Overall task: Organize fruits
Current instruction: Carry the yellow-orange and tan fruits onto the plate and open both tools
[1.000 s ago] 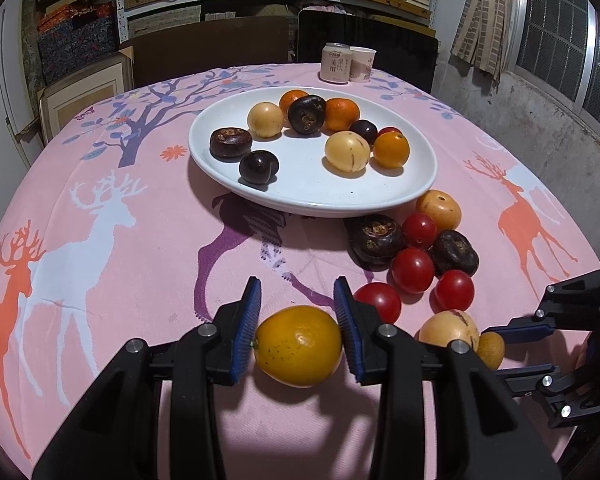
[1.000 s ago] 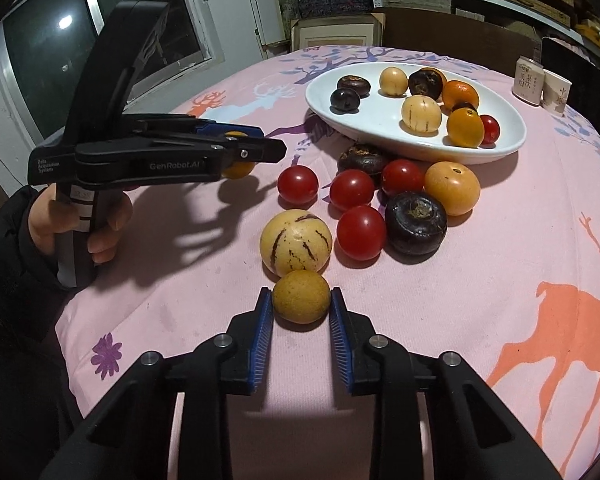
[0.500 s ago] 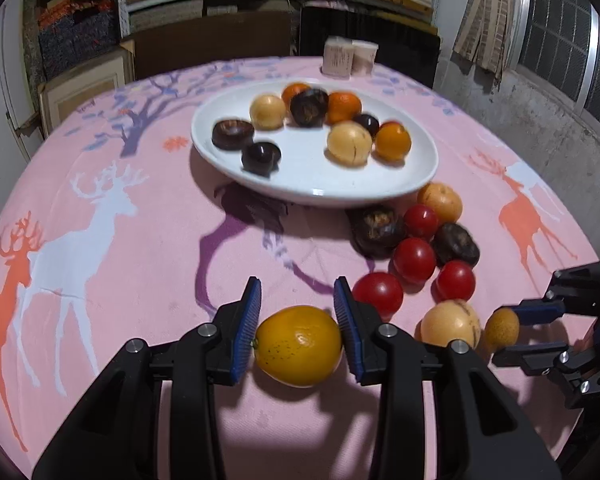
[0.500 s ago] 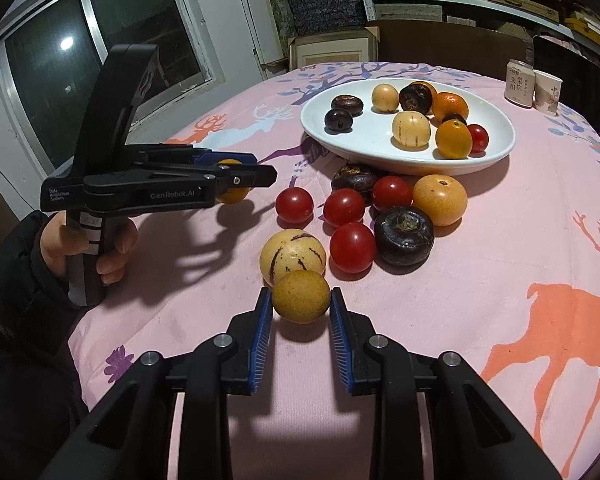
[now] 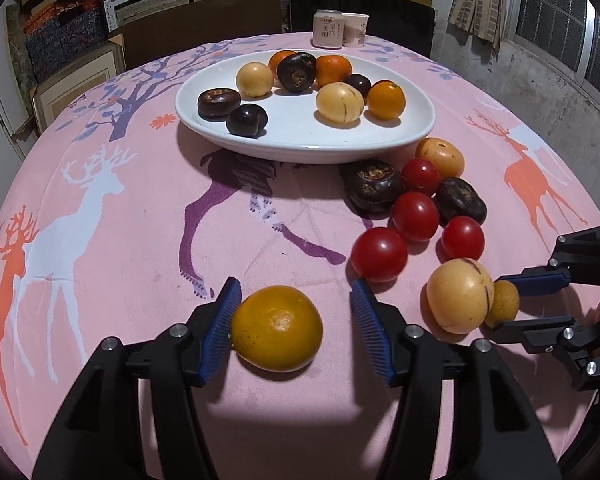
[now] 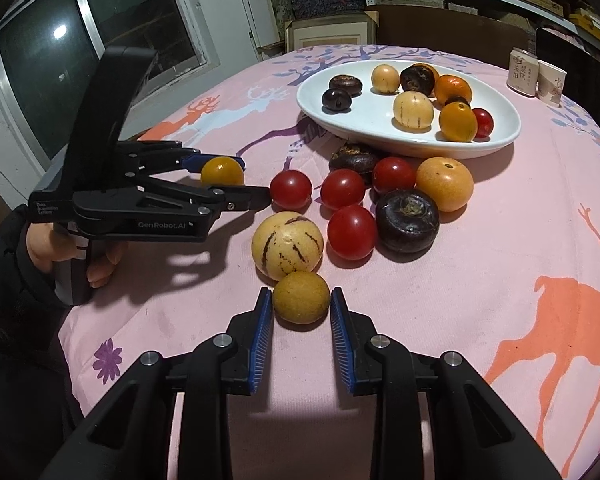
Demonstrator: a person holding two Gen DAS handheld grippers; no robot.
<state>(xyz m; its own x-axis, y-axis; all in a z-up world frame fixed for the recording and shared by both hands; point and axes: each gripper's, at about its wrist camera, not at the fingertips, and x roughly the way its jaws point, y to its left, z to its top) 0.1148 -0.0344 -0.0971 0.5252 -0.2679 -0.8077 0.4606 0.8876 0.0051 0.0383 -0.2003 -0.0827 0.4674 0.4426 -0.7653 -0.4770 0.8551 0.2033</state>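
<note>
Left wrist view shows the left claw (image 5: 296, 322) low in the frame with its jaws just having spread: the orange fruit (image 5: 277, 328) sits on the pink counter (image 5: 140, 208), leaning on the left pad with a clear gap to the right one, so it looks released there, apart from the rest. At lower right the right claw (image 6: 300, 320) is closed snugly on the small tan fruit (image 6: 301, 297), likely ready to lift it. Loose tomatoes (image 5: 379, 254) cluster below the white plate (image 5: 300, 144), which already holds sorted fruit at upper centre.
</note>
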